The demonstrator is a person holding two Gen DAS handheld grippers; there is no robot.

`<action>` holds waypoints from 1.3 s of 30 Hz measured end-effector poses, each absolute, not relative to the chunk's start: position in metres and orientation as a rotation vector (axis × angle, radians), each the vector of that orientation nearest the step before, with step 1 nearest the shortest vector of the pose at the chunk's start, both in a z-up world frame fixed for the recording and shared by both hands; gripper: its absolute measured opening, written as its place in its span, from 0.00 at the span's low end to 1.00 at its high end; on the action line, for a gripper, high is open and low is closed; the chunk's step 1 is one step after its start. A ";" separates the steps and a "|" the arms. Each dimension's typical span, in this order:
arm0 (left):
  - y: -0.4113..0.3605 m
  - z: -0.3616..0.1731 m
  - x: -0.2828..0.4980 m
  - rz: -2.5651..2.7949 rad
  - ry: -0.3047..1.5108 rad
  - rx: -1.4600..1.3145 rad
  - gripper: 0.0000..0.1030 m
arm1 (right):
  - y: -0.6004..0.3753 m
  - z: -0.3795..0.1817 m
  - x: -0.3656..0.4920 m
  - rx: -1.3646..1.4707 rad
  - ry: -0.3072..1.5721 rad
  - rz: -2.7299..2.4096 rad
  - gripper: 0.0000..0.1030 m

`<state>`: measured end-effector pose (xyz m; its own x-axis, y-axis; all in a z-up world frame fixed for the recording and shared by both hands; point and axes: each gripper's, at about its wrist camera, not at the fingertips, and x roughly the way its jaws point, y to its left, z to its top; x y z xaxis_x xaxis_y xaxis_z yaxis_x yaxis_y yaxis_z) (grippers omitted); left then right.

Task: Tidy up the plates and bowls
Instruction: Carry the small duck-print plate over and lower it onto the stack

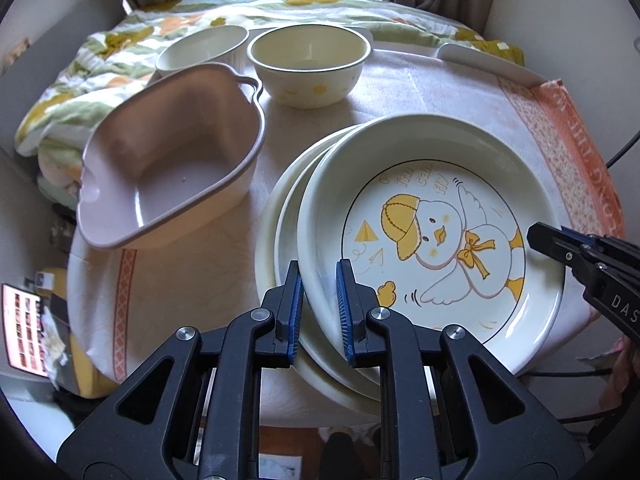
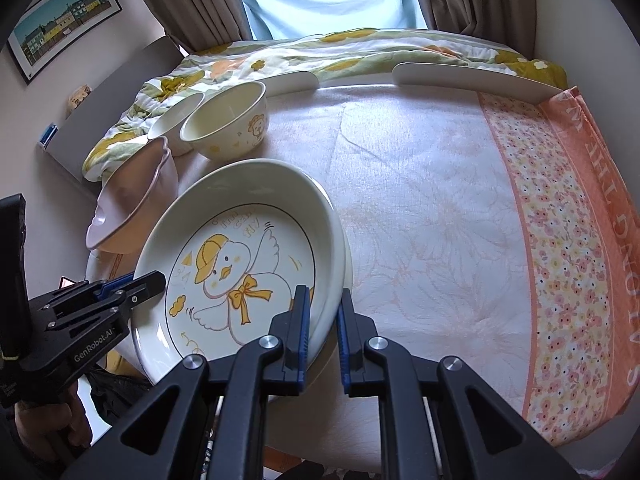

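Observation:
A cream plate with a yellow duck picture [image 1: 432,240] lies on top of two plain cream plates [image 1: 280,216]. My left gripper [image 1: 320,308] straddles the duck plate's near left rim, with a blue pad on each side of it. My right gripper [image 2: 325,324] straddles the same plate [image 2: 240,248] at its right rim; it also shows in the left wrist view [image 1: 560,244]. A pink heart-shaped bowl [image 1: 172,152] stands left of the stack. A cream bowl with a green rim [image 1: 308,64] and a white ribbed bowl [image 1: 200,52] stand behind.
The table wears a white and orange floral cloth [image 2: 460,220]. A bed with a flowered quilt [image 2: 320,52] lies beyond the table's raised white edge [image 2: 460,76]. The left gripper shows at the left of the right wrist view [image 2: 132,284].

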<state>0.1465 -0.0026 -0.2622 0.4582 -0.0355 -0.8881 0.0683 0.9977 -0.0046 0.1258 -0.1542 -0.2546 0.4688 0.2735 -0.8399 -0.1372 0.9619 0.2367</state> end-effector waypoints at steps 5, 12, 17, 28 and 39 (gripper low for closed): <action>-0.013 -0.260 0.146 -0.028 1.092 0.095 0.16 | -0.155 -0.255 0.127 0.139 1.057 0.258 0.11; -0.017 -0.258 0.146 0.007 1.114 0.123 0.15 | -0.156 -0.255 0.129 0.139 1.067 0.265 0.11; -0.017 -0.258 0.144 0.020 1.119 0.128 0.15 | -0.156 -0.255 0.131 0.140 1.075 0.267 0.11; -0.016 -0.247 0.147 0.047 1.106 0.146 0.15 | -0.157 -0.255 0.135 0.148 1.095 0.276 0.11; -0.009 -0.242 0.145 0.011 1.091 0.102 0.15 | -0.155 -0.250 0.135 0.131 1.088 0.286 0.11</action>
